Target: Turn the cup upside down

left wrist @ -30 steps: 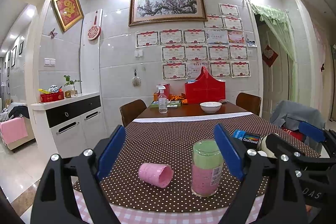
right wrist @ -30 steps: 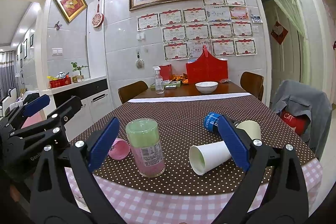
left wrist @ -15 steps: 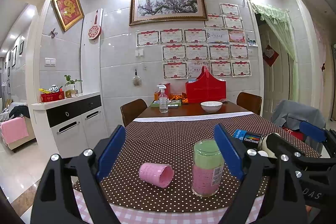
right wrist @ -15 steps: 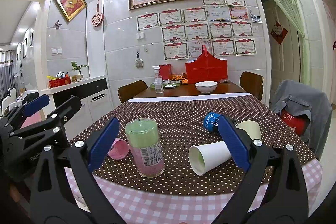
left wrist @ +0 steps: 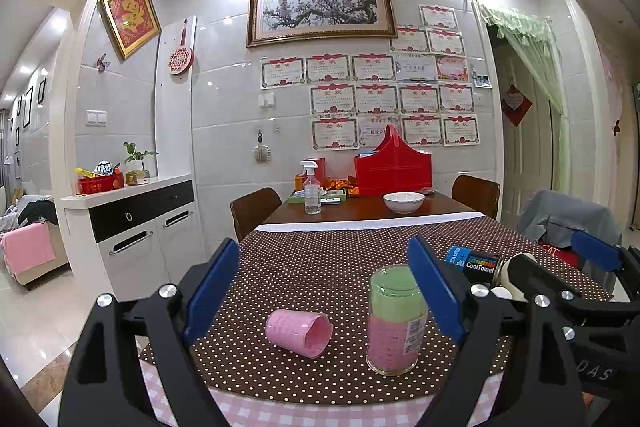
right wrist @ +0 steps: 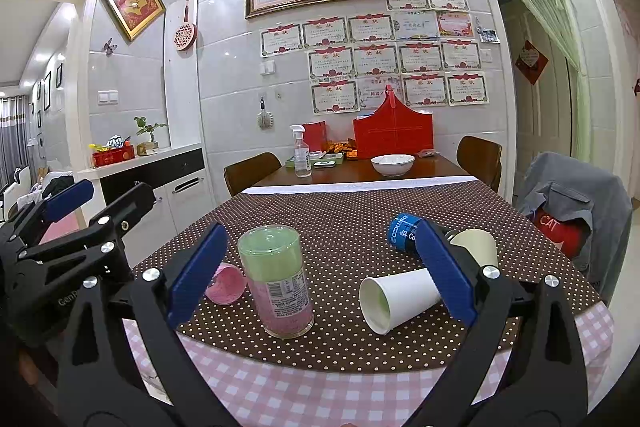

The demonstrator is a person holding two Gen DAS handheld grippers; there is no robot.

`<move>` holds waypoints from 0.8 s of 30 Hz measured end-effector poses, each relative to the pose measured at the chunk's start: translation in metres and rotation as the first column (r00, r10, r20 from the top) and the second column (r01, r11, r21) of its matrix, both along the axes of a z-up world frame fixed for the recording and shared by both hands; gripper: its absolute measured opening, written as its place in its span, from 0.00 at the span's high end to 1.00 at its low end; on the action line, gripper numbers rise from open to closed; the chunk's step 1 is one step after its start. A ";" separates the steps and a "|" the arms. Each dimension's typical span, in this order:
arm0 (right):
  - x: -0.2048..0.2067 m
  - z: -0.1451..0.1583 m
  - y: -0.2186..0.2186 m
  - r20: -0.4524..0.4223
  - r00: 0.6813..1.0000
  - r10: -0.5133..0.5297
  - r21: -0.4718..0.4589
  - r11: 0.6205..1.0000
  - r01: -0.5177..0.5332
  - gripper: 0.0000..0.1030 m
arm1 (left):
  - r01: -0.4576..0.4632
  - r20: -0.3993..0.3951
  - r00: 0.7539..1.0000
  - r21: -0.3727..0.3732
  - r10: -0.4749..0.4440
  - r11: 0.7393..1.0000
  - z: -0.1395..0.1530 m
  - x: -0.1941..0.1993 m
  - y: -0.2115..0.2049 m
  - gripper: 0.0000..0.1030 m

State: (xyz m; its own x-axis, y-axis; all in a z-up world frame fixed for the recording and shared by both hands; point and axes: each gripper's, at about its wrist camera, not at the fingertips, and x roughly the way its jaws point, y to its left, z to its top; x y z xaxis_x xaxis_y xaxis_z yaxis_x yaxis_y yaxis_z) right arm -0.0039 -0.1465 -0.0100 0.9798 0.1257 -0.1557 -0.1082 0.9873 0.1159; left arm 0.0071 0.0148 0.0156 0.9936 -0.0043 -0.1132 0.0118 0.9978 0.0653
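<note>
A pink ribbed cup (left wrist: 299, 332) lies on its side on the dotted brown tablecloth (left wrist: 328, 267), mouth toward me; it also shows in the right wrist view (right wrist: 226, 283). A green-and-pink cup (left wrist: 394, 321) stands mouth down beside it, also in the right wrist view (right wrist: 276, 281). A white paper cup (right wrist: 396, 299) lies on its side. My left gripper (left wrist: 324, 283) is open, held before the table edge, the pink cup below between its fingers. My right gripper (right wrist: 320, 273) is open and empty, in front of the upturned cup and paper cup.
A blue CoolTowel can (right wrist: 402, 235) and a second paper cup (right wrist: 476, 251) lie behind the white cup. A white bowl (right wrist: 393, 163), spray bottle (right wrist: 302, 155) and red box (right wrist: 394, 137) stand at the far end. Chairs flank the table; a jacket-draped chair (right wrist: 576, 219) stands right.
</note>
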 end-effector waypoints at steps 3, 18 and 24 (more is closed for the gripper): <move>0.000 0.000 0.000 0.000 1.000 -0.001 0.000 1.000 0.001 0.09 | 0.000 0.001 1.000 0.001 0.000 1.000 0.000 0.000 -0.002 0.18; 0.000 -0.005 -0.002 -0.009 1.000 -0.002 -0.003 1.000 0.002 0.09 | -0.005 -0.012 1.000 -0.001 0.005 1.000 -0.006 0.001 0.013 0.18; 0.000 -0.006 -0.002 -0.012 1.000 -0.008 -0.007 1.000 0.008 0.09 | -0.007 -0.015 1.000 0.000 0.007 1.000 -0.008 0.003 0.012 0.18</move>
